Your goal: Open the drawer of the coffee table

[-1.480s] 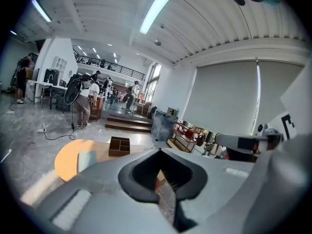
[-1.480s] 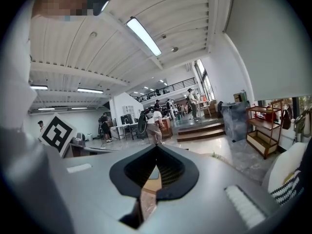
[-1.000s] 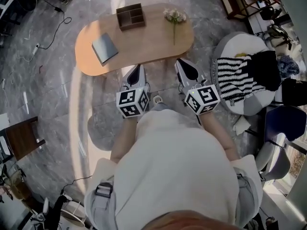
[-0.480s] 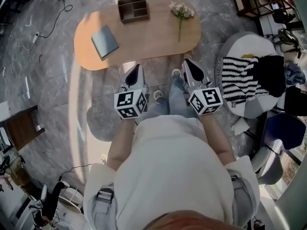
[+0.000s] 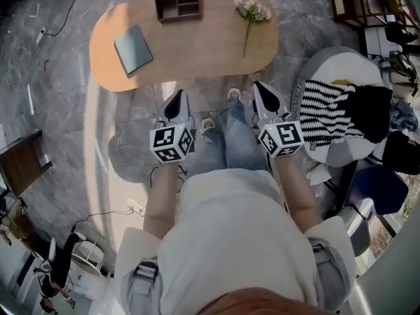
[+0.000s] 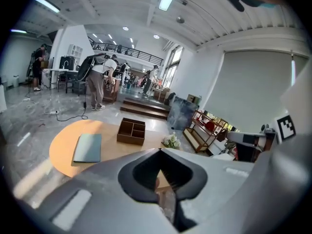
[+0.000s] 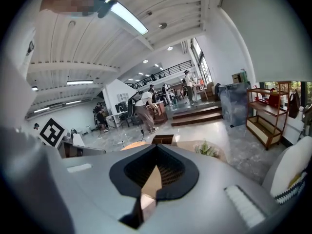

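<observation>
Wooden coffee table (image 5: 197, 51) now sits higher in frame; my left gripper (image 5: 174, 104) and right gripper (image 5: 264, 97) sit lower, both pressed together, empty; jeans (image 5: 226, 140) appear between.

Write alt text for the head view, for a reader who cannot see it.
Seen from above, a person holds a left gripper and a right gripper, both shut and empty, short of an oval wooden coffee table. On it lie a gray pad, a divided wooden box and a flower sprig.
</observation>
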`<state>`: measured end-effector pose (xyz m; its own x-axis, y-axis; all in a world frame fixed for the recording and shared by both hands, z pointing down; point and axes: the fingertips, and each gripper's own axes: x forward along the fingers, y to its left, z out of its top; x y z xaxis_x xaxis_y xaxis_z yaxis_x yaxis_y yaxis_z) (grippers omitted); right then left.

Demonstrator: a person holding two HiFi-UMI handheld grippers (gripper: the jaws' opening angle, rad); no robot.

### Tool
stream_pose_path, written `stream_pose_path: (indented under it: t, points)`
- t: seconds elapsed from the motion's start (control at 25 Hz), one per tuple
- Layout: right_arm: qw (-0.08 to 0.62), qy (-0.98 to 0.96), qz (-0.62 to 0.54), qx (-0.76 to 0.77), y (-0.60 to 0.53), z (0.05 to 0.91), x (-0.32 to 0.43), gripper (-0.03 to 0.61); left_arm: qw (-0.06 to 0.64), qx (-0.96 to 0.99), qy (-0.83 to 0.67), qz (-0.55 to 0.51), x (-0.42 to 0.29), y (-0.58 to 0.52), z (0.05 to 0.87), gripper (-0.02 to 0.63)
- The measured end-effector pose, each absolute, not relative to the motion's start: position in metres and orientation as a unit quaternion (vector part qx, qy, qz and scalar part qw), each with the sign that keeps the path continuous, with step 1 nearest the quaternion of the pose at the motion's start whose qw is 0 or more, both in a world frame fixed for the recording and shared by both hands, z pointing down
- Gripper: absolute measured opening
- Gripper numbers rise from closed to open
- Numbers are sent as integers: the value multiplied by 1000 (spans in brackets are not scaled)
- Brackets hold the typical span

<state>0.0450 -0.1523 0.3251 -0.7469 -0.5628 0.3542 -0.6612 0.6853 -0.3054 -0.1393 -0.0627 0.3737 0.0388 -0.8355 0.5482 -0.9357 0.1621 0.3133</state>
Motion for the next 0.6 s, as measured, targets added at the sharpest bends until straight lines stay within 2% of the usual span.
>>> stream_pose_path:
  t: [0.48,0.6]
  points:
    - [197,-878,247,359,-174,466,81,3,377,600,-696,116,-157,-60,518,12]
    - [217,-872,255,358,-174,506,89,23,397,582,-698,127,-162,-52,555,15]
